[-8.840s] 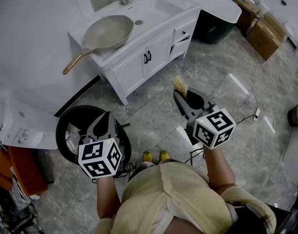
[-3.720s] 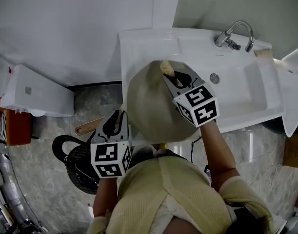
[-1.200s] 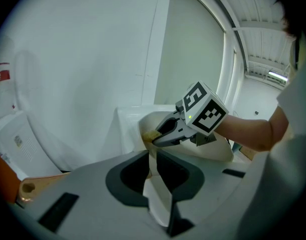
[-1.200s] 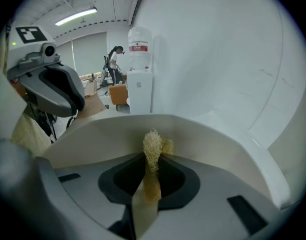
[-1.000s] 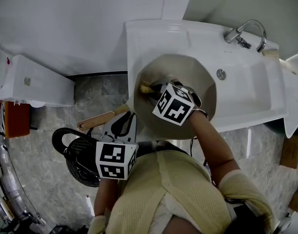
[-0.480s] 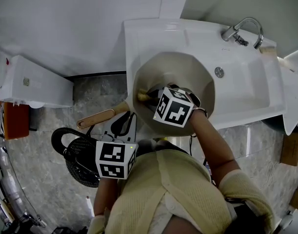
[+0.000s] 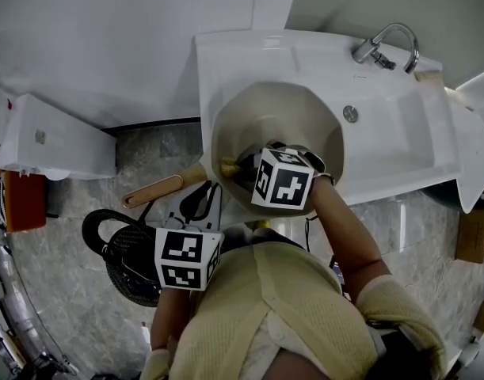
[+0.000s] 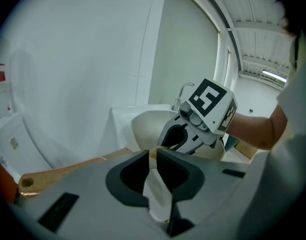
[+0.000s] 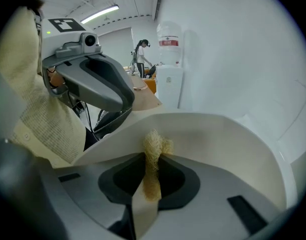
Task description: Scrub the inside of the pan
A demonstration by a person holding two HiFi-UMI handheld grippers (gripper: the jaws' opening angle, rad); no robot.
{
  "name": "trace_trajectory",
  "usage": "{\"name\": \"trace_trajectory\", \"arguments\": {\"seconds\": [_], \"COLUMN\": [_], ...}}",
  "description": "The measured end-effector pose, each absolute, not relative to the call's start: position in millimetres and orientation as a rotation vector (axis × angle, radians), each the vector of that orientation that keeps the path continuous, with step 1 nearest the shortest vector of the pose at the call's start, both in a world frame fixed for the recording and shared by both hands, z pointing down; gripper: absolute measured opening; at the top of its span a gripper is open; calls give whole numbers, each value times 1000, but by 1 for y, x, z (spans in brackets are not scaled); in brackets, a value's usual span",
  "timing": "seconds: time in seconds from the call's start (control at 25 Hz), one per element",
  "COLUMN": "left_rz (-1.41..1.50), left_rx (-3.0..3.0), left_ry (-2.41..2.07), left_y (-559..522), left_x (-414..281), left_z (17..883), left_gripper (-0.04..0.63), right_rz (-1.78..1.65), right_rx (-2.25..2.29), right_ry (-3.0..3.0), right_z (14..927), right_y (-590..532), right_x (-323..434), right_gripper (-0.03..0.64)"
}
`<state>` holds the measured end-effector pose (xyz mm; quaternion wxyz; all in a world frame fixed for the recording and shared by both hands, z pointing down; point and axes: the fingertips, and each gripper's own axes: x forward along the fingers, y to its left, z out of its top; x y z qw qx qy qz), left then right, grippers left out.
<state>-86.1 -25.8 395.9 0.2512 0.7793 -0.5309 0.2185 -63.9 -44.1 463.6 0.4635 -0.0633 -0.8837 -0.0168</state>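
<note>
A beige pan (image 7: pixel 289 117) sits on the left end of the white sink counter (image 7: pixel 226 62), its wooden handle (image 7: pixel 153 191) sticking out over the floor. My right gripper (image 7: pixel 235 166) reaches into the pan and is shut on a yellow fibrous sponge (image 7: pixel 227 165), which presses on the pan's near left wall (image 9: pixel 218 139). From the right gripper view the sponge (image 9: pixel 155 146) pokes out between the jaws. My left gripper (image 7: pixel 200 199) is at the pan's rim beside the handle's base, its jaws nearly together on the rim (image 8: pixel 142 129). The handle (image 8: pixel 67 169) runs off to the left.
A chrome faucet (image 7: pixel 382 44) and the basin's drain (image 7: pixel 350 114) lie right of the pan. On the marble floor stand a black round wire object (image 7: pixel 119 248) and a white box-like unit (image 7: pixel 43 145). A water dispenser (image 9: pixel 169 79) stands beyond the pan.
My right gripper has dragged the sponge along the pan's left wall toward the near rim. My left gripper has stayed at the rim by the handle.
</note>
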Motion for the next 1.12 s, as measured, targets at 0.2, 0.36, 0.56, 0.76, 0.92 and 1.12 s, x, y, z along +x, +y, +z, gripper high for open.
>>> {"name": "trace_trajectory", "arguments": {"seconds": [0.2,0.36,0.56,0.76,0.92,1.12], "left_rz": [595,600,607,614,598,567], "left_rx": [2138,2150,2166,2163,2169,2173], "left_ry": [-1426,-1413,-1400,-1400,-1413,-1426], "left_y": [-26,-25,-27,-29,-35,-44], "left_x": [-81,-77,-70,-69,-68,-67], "left_z": [395,396,395,395,390,383], "left_gripper": [98,98,98,98,98,98], "right_rz": [-55,-52,-17,8,-32,-113], "right_rx": [-229,-288,-390,-390,-222,46], "right_ry": [-2150,-2141,-2103,-2100,-2139,-2198], "right_z": [462,461,459,454,446,430], "right_y": [-31,-22,-6,-7,-36,-85], "right_x": [-56,-48,-33,-19,-11,-3], "right_gripper": [78,78,78,78,78,78]}}
